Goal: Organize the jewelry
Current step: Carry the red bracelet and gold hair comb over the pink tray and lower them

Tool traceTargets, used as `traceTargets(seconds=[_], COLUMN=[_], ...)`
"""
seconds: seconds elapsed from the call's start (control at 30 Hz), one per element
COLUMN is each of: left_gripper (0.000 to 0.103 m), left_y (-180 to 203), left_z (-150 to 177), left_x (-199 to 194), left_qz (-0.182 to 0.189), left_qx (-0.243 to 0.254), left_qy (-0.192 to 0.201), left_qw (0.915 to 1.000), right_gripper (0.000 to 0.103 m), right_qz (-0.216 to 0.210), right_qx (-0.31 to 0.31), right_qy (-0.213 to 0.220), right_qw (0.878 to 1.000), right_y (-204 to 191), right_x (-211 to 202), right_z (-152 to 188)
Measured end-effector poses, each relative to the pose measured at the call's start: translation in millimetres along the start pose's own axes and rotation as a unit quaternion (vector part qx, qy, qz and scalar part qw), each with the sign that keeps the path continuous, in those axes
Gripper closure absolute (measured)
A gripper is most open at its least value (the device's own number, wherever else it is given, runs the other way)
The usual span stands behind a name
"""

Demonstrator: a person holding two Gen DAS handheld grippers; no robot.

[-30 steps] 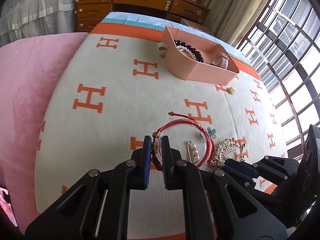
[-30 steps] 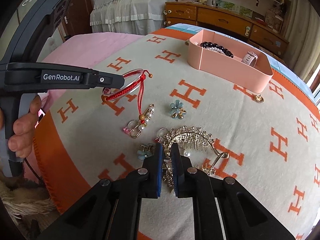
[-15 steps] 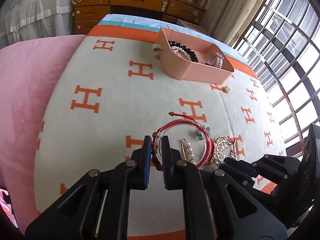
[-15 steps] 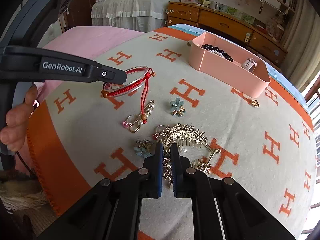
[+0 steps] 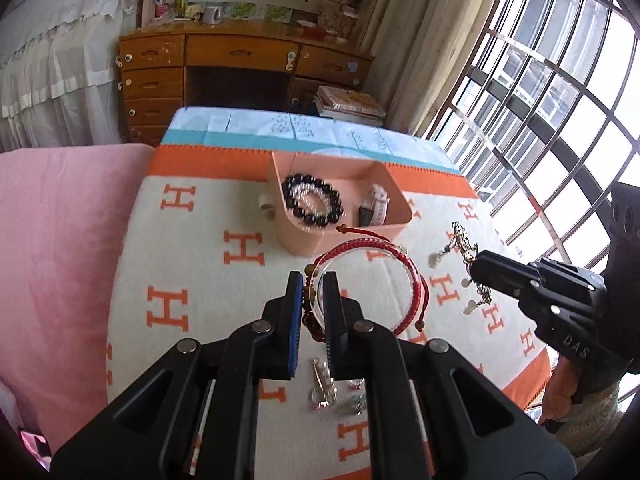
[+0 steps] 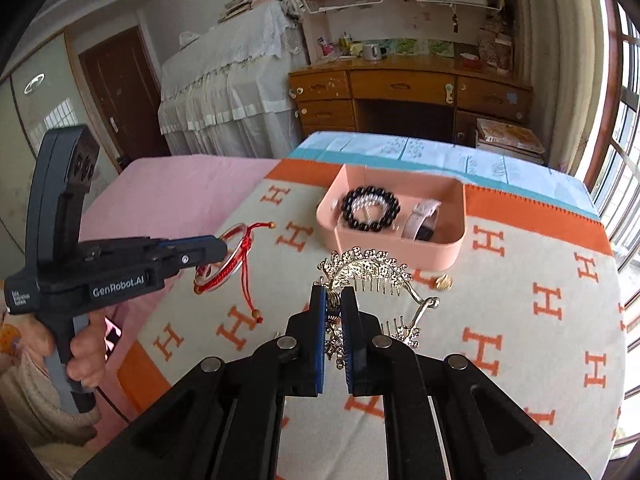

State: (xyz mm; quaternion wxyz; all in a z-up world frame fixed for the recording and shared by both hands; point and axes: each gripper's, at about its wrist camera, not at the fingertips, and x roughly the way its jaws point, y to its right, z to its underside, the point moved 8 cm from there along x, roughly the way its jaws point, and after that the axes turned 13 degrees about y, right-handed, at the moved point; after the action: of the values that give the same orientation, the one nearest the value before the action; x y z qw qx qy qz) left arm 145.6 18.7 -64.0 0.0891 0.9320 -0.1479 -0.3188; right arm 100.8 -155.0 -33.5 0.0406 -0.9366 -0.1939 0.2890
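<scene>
Jaws of my left gripper [image 5: 311, 312] are clamped on the red cord bracelet [image 5: 374, 276], which hangs clear above the blanket [image 5: 192, 248], on the near side of the pink tray [image 5: 304, 240]. My right gripper [image 6: 335, 320] is pinched tight on the gold hair comb [image 6: 372, 270], lifted in front of that tray too. Small pins [image 5: 322, 388] lie on the blanket, nearer than the tray. Inside the tray sit a black bead bracelet [image 6: 370, 208] and a watch [image 6: 422, 220].
</scene>
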Motion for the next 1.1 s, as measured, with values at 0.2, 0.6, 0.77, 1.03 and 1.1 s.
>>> traceTargets(seconds=[0.2,0.6,0.77,1.03,1.1], left_gripper=[0.096,0.096,0.095,0.094,0.094], left_y=[11.4,-4.4,-14.0,-13.0,-13.7], left_z=[-69.1,-62.9,-31.8,-16.9,-15.3], left_x=[18.3,157.0,194.4,202.4,197.2], left_qz=[-0.008,-0.032,-0.047,-0.050,-0.049], left_qx=[0.016,-0.030,-0.028,-0.004,-0.003], left_qy=[0.023,-0.050,-0.077,-0.079,-0.080], left_qw=[0.9996,0.9978,0.9955,0.9956,0.9956], right_gripper=[0.096,0.096,0.096,0.096,0.096], right_qz=[0.002,-0.016,-0.040,-0.043,-0.024], right_qx=[0.054,0.173,0.221,0.238,0.238], right_qy=[0.055,0.021,0.021,-0.007,-0.016], right_qw=[0.997,0.985,0.974,0.970,0.971], right_y=[29.5,95.3,103.7,104.2,113.3], right_x=[6.4,118.1,156.5,206.6,217.3], right_z=[-81.5,-108.5,-89.5,-54.3,-43.5])
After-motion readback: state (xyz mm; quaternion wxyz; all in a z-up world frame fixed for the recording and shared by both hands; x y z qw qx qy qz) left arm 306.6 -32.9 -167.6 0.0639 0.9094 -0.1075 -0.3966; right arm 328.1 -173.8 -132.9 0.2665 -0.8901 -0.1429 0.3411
